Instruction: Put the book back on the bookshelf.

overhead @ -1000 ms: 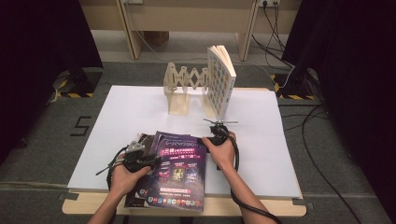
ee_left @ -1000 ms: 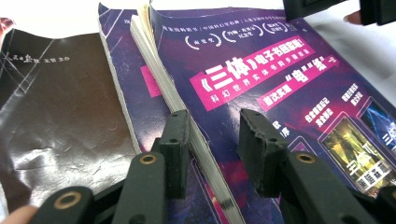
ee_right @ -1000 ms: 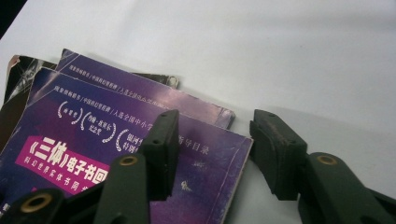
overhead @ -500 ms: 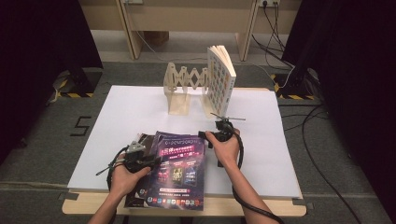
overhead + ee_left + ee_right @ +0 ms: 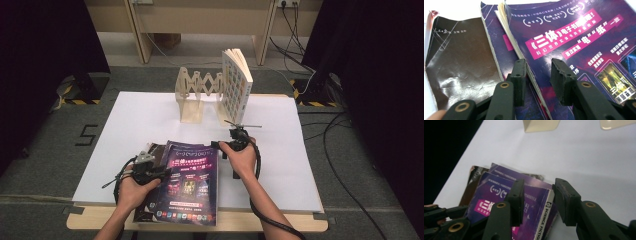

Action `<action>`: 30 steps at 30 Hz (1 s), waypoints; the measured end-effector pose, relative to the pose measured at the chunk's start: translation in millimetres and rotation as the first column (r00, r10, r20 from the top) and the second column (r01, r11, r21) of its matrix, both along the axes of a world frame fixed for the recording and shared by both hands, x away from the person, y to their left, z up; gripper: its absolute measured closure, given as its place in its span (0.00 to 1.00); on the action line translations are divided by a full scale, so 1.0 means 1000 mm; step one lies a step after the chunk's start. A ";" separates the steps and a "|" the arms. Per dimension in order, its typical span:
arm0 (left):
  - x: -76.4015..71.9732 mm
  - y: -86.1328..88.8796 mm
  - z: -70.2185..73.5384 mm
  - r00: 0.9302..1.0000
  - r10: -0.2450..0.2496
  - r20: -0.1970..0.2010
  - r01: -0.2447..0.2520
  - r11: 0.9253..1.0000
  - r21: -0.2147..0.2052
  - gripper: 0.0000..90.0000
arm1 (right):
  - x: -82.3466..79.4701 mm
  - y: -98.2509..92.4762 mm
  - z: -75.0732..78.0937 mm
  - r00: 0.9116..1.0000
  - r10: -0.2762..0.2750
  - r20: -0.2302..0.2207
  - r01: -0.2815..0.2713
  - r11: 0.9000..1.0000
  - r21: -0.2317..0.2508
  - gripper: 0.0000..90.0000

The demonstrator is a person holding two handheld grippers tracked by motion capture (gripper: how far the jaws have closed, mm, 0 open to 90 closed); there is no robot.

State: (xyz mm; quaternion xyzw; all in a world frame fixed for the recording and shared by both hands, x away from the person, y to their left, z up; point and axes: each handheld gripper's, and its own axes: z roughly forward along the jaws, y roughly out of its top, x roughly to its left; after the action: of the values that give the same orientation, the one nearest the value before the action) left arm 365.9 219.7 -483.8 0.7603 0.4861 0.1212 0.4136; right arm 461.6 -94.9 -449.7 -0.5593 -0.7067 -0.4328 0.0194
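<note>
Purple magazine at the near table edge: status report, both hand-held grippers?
Left hand-held gripper open, straddling purple magazine page edge. Right hand-held gripper just closing, open astride spine corner. Nothing in the way.

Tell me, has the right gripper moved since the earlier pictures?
Yes. In the high view the right gripper has shifted slightly away from the person, toward the folding wooden rack, at the purple magazine's far corner; its jaws have just been closing.

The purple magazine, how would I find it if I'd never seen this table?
Look at the white table, on the near edge close to the person. The purple magazine lies flat there between the left gripper and right gripper. Unlike the book standing upright at the wooden rack, it has a pink banner with white writing.
</note>
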 end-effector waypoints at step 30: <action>-0.001 0.000 0.002 1.000 -0.003 0.005 0.003 1.000 0.004 0.67 | -0.004 0.007 0.007 0.991 0.109 -0.077 -0.106 0.994 0.034 0.87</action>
State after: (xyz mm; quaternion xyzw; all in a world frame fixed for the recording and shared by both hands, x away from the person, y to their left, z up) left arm 364.7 220.0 -482.1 0.7615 0.4835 0.1238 0.4135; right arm 458.0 -87.5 -442.5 -0.5366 -0.7279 -0.4194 0.0788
